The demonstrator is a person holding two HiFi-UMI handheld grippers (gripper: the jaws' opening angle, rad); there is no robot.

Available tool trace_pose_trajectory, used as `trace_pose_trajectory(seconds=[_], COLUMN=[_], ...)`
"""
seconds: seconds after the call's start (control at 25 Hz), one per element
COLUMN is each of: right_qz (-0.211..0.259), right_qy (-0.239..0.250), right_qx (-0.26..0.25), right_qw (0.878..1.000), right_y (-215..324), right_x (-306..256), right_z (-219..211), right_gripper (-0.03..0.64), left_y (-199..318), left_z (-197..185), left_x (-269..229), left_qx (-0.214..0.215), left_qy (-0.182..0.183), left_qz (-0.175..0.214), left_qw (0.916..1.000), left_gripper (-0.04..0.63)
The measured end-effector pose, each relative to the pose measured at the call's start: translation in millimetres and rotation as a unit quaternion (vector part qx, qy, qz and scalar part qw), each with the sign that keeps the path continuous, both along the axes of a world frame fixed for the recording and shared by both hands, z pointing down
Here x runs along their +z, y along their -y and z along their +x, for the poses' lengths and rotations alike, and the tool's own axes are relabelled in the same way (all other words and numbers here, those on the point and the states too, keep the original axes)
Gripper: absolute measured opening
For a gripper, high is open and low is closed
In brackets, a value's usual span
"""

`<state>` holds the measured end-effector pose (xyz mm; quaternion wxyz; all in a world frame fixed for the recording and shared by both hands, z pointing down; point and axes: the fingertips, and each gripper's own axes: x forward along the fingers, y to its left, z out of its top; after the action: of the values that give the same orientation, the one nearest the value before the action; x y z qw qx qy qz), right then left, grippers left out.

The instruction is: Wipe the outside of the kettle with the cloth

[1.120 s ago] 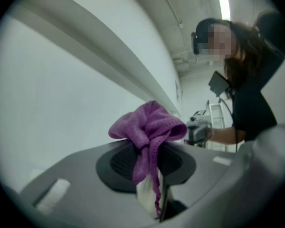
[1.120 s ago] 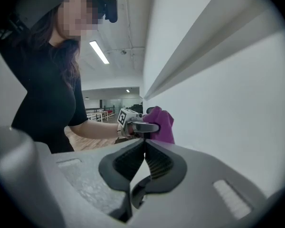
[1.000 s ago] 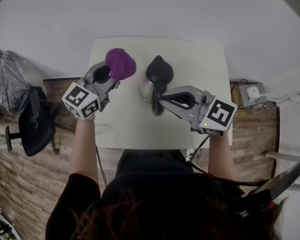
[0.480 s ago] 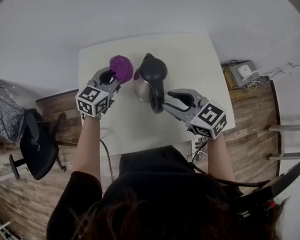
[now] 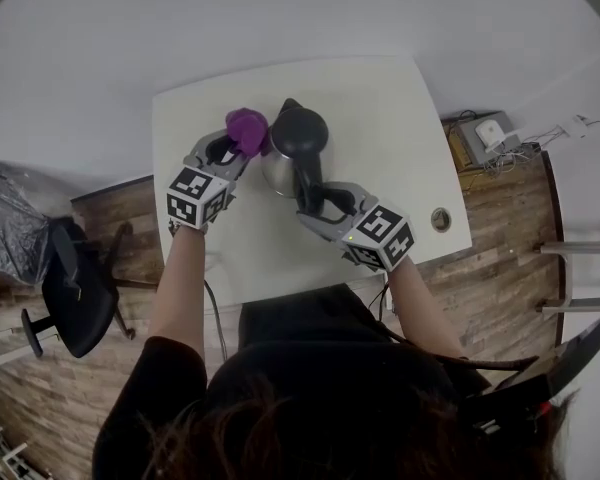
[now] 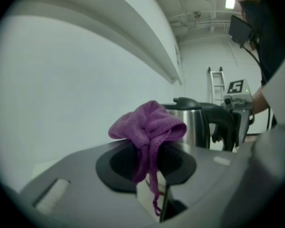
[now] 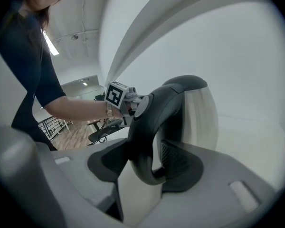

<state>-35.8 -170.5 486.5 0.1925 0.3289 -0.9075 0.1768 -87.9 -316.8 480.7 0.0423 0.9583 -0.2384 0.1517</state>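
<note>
Closest to the person, the right gripper point(image 5: 316, 200) sits low over the front part of the white table point(image 5: 400, 138), pointed at the back of the electric kettle point(image 5: 298, 140). Its jaws have just been opening, and the kettle's black handle point(image 7: 145, 127) stands right in the gap between them. As far as I can tell the pads aren't squeezing it, they're just standing wide on either side. My guess is that hand is there to steady the kettle by the handle so it doesn't slide or spin once the rubbing starts, and the handle is the obvious spot since it leaves the metal free. A bit further out on the other side, the left gripper point(image 5: 234, 145) is clamped down on the purple cloth point(image 5: 247, 126). The cloth is bunched up into a wad at the jaw tips with a loose strand hanging down between them. Holding it balled like that makes sense to me, since you get a padded lump out front to press on the metal instead of the bare jaws. The wad is right up by the kettle's shiny steel side point(image 6: 195, 126), on the side away from the handle. I honestly can't tell if it's touching yet or just beside it. The kettle itself stands upright near the middle of the table, lid on. So I'd call this the setup for the wipe, not the wipe itself.
</note>
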Motion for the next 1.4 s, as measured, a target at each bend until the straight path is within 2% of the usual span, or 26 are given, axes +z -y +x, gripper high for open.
trace_pose_trajectory(seconds=[0.08,0.16,0.28,0.32,0.4,0.48,0.52,0.64,0.8,0.96,1.12,1.2,1.28,1.4], right_qz=[0.003,0.004,0.006,0.006,0.005,0.004,0.003,0.002,-0.001,-0.001,-0.002,-0.003,-0.003,-0.002], right_qy=[0.004,0.002,-0.004,-0.004,-0.006,-0.007,-0.007,-0.008,-0.005,-0.002,0.001,0.0,0.0,0.001], right_qx=[-0.011,-0.015,-0.018,-0.019,-0.02,-0.018,-0.017,-0.017,-0.017,-0.02,-0.02,-0.02,-0.021,-0.02], right_qw=[1.0,1.0,1.0,1.0,1.0,1.0,1.0,1.0,1.0,1.0,1.0,1.0,1.0,1.0], right_y=[-2,-4,-5,-5,-6,-6,-5,-4,-6,-6,-5,-5,-5,-5], right_x=[-1,0,-2,-4,-3,0,0,0,0,-2,-3,-3,-3,-3], right_z=[-5,-7,-8,-8,-8,-5,-5,-6,-6,-6,-7,-7,-8,-8], right_gripper=[0.154,0.153,0.153,0.153,0.153,0.153,0.153,0.153,0.153,0.153,0.153,0.153,0.153,0.153], left_y=[2,6,7,4,-3,-6,-6,-2,-12,-21,-24,-23,-21,-25], left_z=[0,-2,5,11,21,27,27,18,3,-3,-4,-7,-12,-17], left_x=[1,-2,-29,-38,-44,-33,-24,9,56,84,105,104,86,23], left_qx=[-0.004,-0.007,0.026,0.052,0.103,0.14,0.148,0.14,0.104,0.086,0.082,0.068,0.046,0.016], left_qy=[0.0,0.0,0.012,0.031,0.089,0.14,0.153,0.163,0.161,0.161,0.164,0.149,0.119,0.064], left_qz=[0.0,0.011,0.072,0.102,0.149,0.162,0.156,0.109,0.035,-0.008,-0.049,-0.059,-0.055,0.01], left_qw=[1.0,0.9999,0.997,0.993,0.9793,0.9667,0.9645,0.9705,0.9808,0.9832,0.9818,0.9847,0.9904,0.9978], left_gripper=[0.107,0.109,0.107,0.107,0.106,0.101,0.1,0.1,0.098,0.098,0.098,0.098,0.098,0.097])
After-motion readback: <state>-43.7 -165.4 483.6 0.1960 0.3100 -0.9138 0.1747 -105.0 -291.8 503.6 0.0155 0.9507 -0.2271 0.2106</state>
